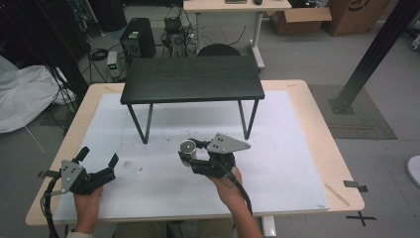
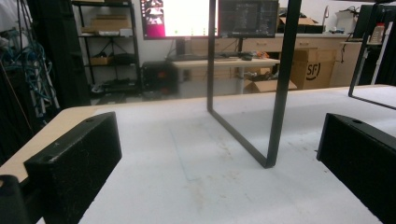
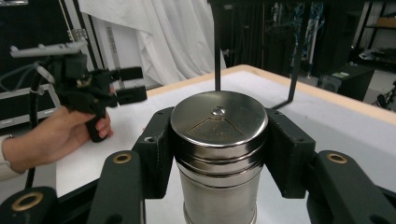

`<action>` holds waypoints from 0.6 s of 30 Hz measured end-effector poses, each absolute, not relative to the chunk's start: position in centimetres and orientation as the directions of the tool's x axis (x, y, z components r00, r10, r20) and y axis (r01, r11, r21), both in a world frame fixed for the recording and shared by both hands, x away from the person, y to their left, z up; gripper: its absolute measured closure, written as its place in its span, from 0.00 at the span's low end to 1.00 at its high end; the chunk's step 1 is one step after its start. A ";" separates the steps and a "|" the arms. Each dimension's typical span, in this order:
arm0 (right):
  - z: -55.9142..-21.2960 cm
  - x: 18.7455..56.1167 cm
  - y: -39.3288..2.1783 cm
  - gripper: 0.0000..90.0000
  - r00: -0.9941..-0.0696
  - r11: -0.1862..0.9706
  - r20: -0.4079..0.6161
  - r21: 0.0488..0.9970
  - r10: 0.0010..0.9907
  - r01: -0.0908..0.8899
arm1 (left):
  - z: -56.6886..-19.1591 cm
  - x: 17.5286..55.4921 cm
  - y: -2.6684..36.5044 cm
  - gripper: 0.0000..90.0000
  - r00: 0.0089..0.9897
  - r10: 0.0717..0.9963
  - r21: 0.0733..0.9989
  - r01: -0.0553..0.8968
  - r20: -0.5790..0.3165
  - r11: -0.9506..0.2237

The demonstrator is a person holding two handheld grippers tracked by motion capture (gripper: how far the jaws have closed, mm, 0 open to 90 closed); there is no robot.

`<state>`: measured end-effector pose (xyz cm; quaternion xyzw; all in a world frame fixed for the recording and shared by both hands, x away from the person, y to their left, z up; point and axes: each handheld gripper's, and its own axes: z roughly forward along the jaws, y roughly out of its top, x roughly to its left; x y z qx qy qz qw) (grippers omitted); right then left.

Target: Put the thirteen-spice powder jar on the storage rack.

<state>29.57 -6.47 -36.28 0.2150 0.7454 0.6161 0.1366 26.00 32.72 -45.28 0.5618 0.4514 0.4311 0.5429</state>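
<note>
A shiny steel canister (image 3: 218, 154) with a round lid stands upright between the jaws of my right gripper (image 3: 219, 149), whose pads press on both its sides. From above, the canister (image 1: 188, 148) and right gripper (image 1: 194, 157) hang near the table's middle, just in front of the small black table (image 1: 192, 79). My left gripper (image 1: 99, 159) rests at the front left with its jaws spread wide and nothing between them. The left gripper view looks along the white mat (image 2: 201, 177) past its black fingers (image 2: 74, 158) to a black table leg (image 2: 275, 116).
The black table's thin legs (image 1: 143, 124) stand on the white mat (image 1: 277, 163) ahead of both hands. The wooden tabletop rim (image 1: 341, 163) frames the mat. Boxes, a desk and computer gear lie on the floor beyond.
</note>
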 end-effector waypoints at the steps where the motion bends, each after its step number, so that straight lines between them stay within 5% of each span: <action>1: -35.9 29.6 -6.4 0.54 -0.873 0.147 0.059 0.978 0.484 0.147 | -45.3 26.0 32.7 0.00 0.221 0.975 0.999 0.039 -0.006 -0.003; 18: -30.7 30.6 -6.1 0.54 -0.897 0.137 0.029 0.986 0.442 0.099 | -45.3 26.0 32.7 0.00 0.221 0.975 0.999 0.038 -0.006 -0.003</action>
